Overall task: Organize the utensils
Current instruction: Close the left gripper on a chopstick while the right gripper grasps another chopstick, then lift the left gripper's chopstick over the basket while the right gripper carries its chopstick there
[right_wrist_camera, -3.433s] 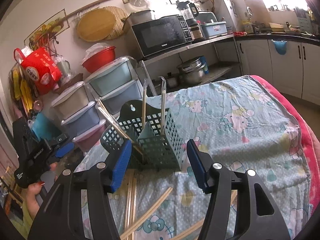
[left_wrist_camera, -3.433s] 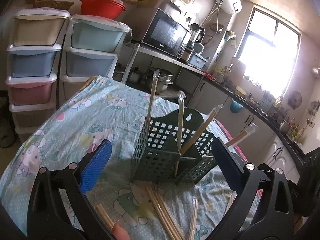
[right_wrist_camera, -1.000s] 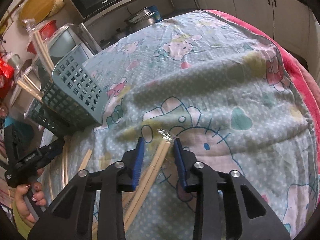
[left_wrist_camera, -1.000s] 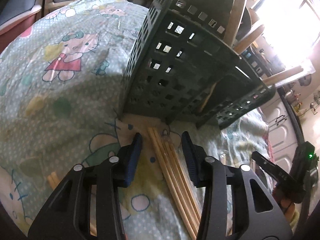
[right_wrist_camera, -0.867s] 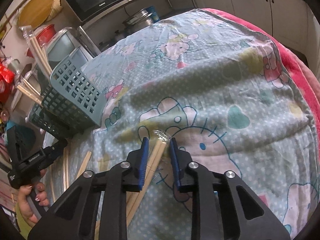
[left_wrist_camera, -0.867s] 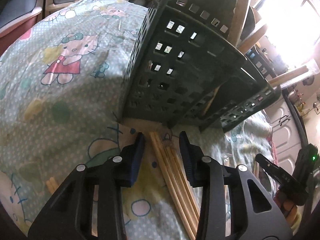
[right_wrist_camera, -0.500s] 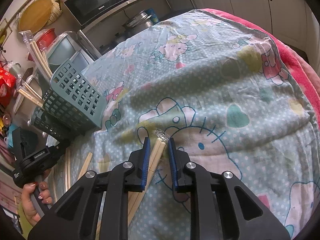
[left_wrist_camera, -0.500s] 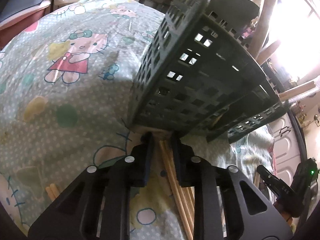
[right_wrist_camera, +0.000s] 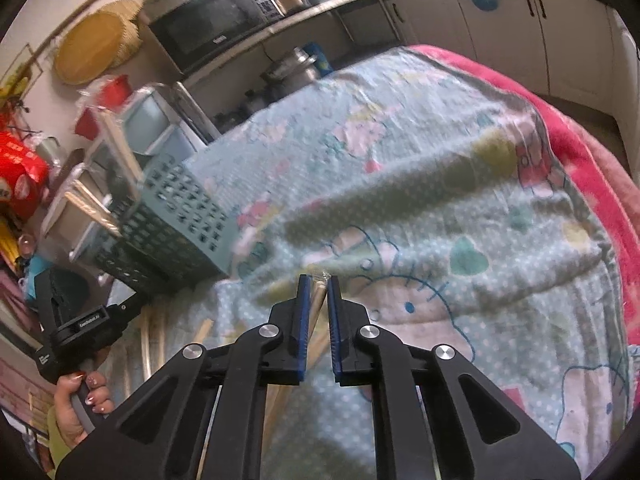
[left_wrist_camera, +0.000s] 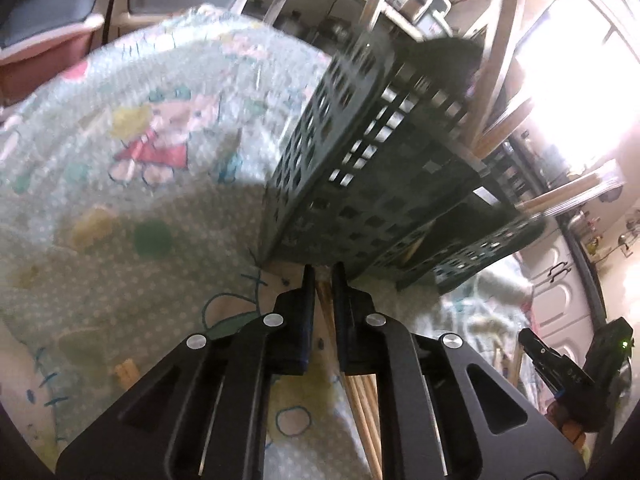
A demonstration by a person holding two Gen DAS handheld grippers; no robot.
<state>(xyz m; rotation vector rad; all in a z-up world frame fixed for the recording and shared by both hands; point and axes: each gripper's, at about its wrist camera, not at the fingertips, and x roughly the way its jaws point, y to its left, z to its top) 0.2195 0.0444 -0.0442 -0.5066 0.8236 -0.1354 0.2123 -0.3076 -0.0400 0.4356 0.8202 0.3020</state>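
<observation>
A dark green slotted utensil holder (left_wrist_camera: 380, 184) stands on the cartoon-print cloth with several chopsticks (left_wrist_camera: 496, 68) upright in it. Just below its base, my left gripper (left_wrist_camera: 322, 276) is shut on a bundle of bare wooden chopsticks (left_wrist_camera: 364, 404) lying on the cloth. In the right wrist view the holder (right_wrist_camera: 176, 216) sits to the left. My right gripper (right_wrist_camera: 317, 282) is to its right, its jaws closing on a plastic-wrapped pair of chopsticks (right_wrist_camera: 316, 304) that lies between the blue pads. A hand (right_wrist_camera: 80, 404) holds the left gripper.
More loose chopsticks (right_wrist_camera: 154, 340) lie on the cloth near the holder. Stacked plastic drawers (right_wrist_camera: 156, 124) and a microwave (right_wrist_camera: 208, 36) stand behind the table. A pink blanket edge (right_wrist_camera: 592, 152) runs along the right side. The right gripper (left_wrist_camera: 560, 364) shows low right in the left wrist view.
Both grippers have closed from partly open onto the chopsticks between their pads. The left one has edged closer to the holder's base; both views have lifted slightly.
</observation>
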